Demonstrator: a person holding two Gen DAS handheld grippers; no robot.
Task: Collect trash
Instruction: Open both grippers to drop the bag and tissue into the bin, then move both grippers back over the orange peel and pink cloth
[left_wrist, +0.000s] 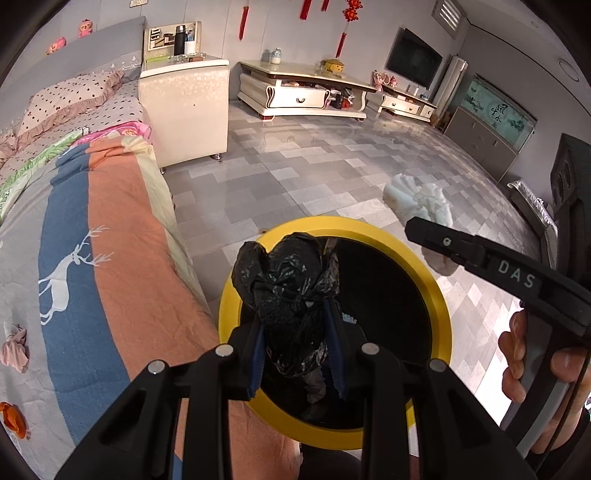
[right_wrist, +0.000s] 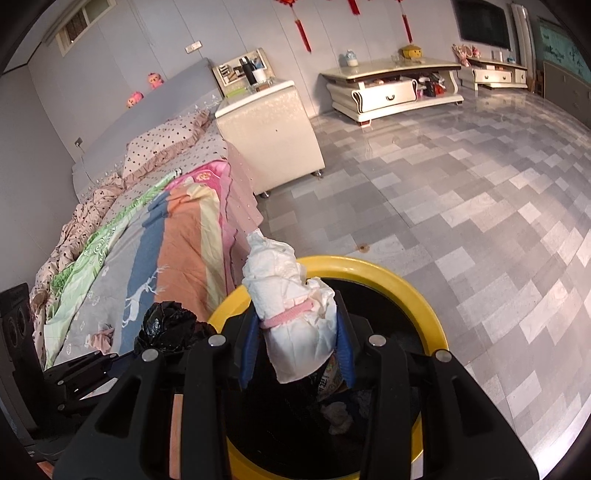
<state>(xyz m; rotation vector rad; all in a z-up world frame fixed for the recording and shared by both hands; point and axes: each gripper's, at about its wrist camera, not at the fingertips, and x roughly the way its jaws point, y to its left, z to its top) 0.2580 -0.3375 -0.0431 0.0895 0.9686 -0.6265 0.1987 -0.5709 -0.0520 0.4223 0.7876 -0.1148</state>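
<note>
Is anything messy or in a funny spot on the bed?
Yes. A crumpled pinkish scrap and a small orange thing lie loose on the striped deer blanket, like litter not yet picked up. Otherwise the bed looks normal.

Both rigs look the same: chunky matte black plastic, with two forked arms running forward on each. Round silver bolt heads (left_wrist: 224, 350) are set at the pivots, four visible per view. Blue ridged pads (left_wrist: 257, 363) are fitted inside the fingers of the left hand-held gripper (left_wrist: 297, 363), and the same blue pads (right_wrist: 345, 352) are seen on the right hand-held gripper (right_wrist: 295, 350). "DAS" (left_wrist: 516, 274) is stamped in pale letters along the right one's side. A grey curved grip (left_wrist: 543, 398) is wrapped by the person's right hand (left_wrist: 517, 363).
</note>
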